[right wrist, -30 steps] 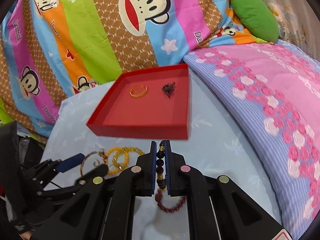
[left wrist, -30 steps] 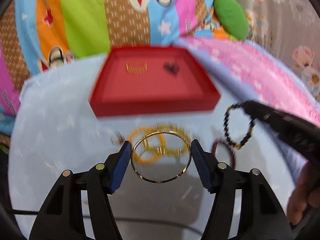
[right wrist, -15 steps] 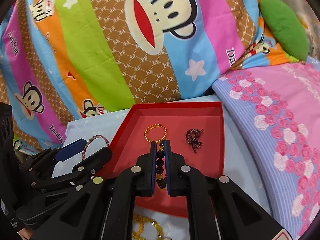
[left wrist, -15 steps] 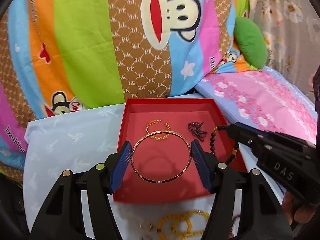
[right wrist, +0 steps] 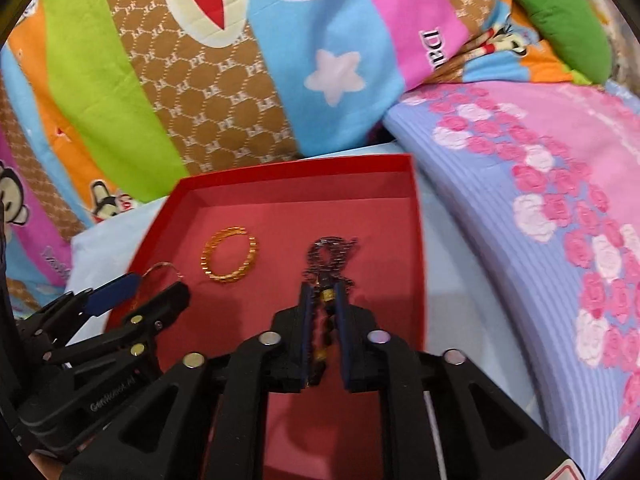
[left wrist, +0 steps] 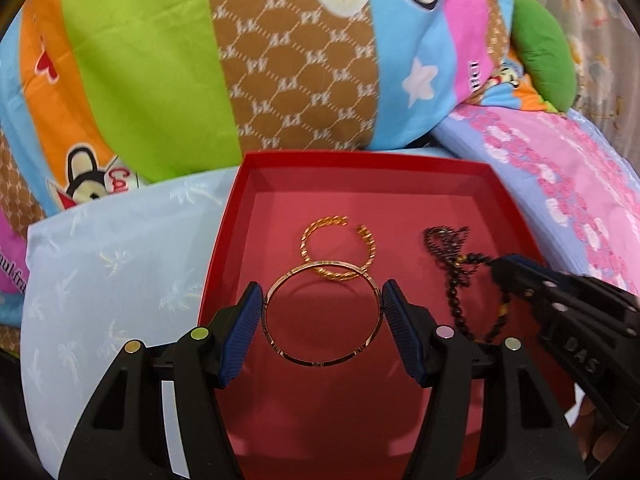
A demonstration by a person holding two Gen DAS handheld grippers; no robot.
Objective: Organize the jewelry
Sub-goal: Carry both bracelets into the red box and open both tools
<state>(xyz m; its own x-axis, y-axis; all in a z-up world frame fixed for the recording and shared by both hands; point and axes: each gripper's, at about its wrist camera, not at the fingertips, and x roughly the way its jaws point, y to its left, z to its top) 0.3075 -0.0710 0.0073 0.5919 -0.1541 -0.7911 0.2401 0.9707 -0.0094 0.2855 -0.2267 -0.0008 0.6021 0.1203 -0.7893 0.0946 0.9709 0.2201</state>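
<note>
Gold shines on the thin round bangle (left wrist: pixel 321 317), pinched between the blue pads of the left claw (left wrist: pixel 322 320) above the middle of the red tray (left wrist: pixel 416 164). Dark round beads make up the bracelet (left wrist: pixel 460 300) squeezed in the right claw (right wrist: pixel 323 300). A twisted gold bangle (left wrist: pixel 340 254) and a dark chain (left wrist: pixel 446 240) lie inside the tray.

Black plastic claws (left wrist: pixel 322 316) with ribbed blue pads (left wrist: pixel 240 340), round silver magnets, white "DAS" lettering.
</note>
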